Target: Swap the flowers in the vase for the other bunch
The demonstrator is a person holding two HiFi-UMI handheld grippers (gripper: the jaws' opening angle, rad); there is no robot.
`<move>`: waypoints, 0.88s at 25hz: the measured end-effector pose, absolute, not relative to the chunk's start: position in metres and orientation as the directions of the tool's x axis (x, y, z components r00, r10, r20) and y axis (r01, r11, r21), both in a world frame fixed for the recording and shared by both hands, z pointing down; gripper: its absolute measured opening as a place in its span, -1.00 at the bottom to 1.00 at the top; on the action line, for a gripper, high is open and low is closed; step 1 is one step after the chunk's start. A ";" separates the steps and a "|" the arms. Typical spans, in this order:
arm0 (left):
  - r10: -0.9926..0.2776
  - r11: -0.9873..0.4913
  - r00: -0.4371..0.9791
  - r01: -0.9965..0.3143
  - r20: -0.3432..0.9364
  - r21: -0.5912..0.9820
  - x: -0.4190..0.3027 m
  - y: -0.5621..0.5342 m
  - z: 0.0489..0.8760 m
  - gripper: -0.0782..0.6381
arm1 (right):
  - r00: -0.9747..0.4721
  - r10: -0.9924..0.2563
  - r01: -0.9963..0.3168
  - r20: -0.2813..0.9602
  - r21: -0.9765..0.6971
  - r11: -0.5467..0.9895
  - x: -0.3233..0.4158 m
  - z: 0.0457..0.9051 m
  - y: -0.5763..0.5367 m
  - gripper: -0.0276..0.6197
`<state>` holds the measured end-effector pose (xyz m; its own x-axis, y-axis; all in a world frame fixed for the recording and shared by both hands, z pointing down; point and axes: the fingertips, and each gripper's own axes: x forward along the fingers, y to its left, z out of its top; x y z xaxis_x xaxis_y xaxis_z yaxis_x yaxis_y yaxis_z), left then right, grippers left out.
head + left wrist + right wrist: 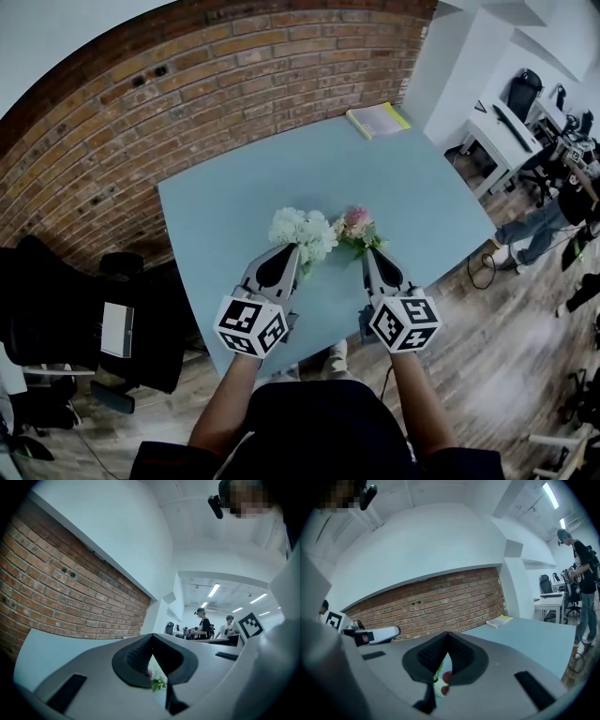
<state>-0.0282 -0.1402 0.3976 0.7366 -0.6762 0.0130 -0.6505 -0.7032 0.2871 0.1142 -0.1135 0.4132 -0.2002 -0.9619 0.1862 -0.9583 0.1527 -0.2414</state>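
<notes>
Looking down in the head view, one light blue square table (pixel 234 202) stands against a red brick wall (pixel 187 84). It carries two flower bunches side by side. One rounded white bunch (pixel 302 232) sits by the tip of the left gripper (pixel 294 251). One smaller pink bunch with green leaves (pixel 357 223) sits by the tip of the right gripper (pixel 367 255). The two bunches almost touch. Whether either stands in a vase I cannot tell, since the blooms cover what lies under them. One yellow-edged book (pixel 378 120) lies at the far edge of the table, well apart from the flowers. Each gripper carries one cube with square markers.

In the left gripper view, the left gripper (pixel 151 635) is clenched, its two jaws meeting tip to tip with nothing seen pinched there. A sprig of green leaves (pixel 158 684) shows through the gap below. Two people (pixel 203 623) stand far behind.

In the right gripper view, the right gripper (pixel 447 634) is likewise clenched, tips together. Green and reddish flower parts (pixel 440 679) show through the gap beneath. The book (pixel 500 620) lies on the table (pixel 534 639), and one person (pixel 581 573) stands at the right.
</notes>
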 end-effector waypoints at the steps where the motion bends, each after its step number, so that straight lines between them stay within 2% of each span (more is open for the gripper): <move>1: -0.684 -0.696 0.729 -0.659 0.014 0.286 -0.027 -0.141 0.398 -0.77 | -0.209 -0.960 -0.956 0.186 -0.243 0.162 0.117 0.414 -0.116 -0.88; 18: -0.805 -0.568 0.592 -0.791 0.048 0.228 -0.045 -0.140 0.411 -0.76 | -0.374 -0.907 -0.907 0.193 -0.281 0.314 0.117 0.428 -0.159 -0.88; 22: -0.816 -0.548 0.574 -0.807 0.073 0.221 -0.053 -0.138 0.421 -0.67 | -0.409 -0.891 -0.894 0.199 -0.285 0.346 0.107 0.433 -0.168 -0.88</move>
